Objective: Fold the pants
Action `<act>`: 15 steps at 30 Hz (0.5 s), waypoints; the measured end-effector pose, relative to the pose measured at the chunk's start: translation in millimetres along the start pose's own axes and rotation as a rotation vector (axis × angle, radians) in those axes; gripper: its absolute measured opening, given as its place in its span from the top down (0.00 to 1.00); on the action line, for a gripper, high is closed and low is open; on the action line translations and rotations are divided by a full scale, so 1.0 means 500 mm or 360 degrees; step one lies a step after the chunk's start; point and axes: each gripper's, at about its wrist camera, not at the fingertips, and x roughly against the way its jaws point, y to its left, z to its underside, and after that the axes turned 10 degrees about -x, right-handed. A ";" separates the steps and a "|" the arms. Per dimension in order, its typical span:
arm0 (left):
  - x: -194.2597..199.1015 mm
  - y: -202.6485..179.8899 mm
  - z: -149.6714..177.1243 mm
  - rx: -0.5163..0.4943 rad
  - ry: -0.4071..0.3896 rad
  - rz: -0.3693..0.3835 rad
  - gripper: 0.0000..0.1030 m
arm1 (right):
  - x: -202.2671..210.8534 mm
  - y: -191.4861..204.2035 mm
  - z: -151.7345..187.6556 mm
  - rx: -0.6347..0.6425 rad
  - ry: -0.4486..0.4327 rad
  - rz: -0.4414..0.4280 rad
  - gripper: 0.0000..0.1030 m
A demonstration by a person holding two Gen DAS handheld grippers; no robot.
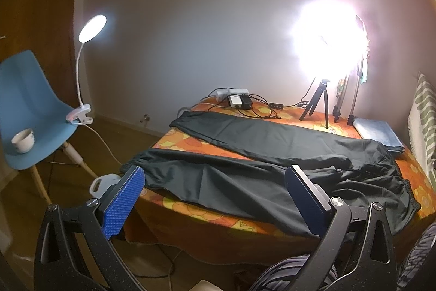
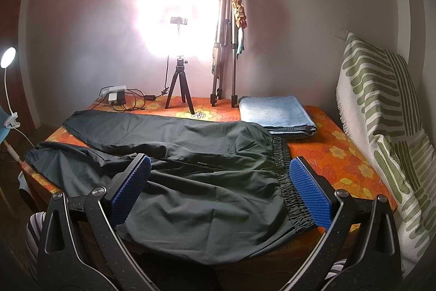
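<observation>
Dark pants [image 2: 174, 154] are lying spread out flat on the orange flowery table [image 2: 340, 152], legs pointing left. Left gripper [image 1: 218, 198] and right gripper [image 2: 220, 192] are both hovering over them, fingers wide apart, holding nothing.

Pale wall [image 2: 299, 4], glaring ring light [image 2: 174, 18], blue chair [image 1: 30, 111] on wooden floor [image 1: 21, 198]

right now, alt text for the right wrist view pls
Dark pants lie spread flat, unfolded, on an orange floral table, with the open right tool hovering at their waistband end. Behind sit folded blue jeans, a bright ring light and a tripod.
</observation>
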 end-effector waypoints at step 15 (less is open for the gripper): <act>0.000 -0.008 0.000 0.0002 0.0006 -0.0009 0.01 | -0.001 0.001 0.000 -0.0001 0.0009 -0.0002 0.00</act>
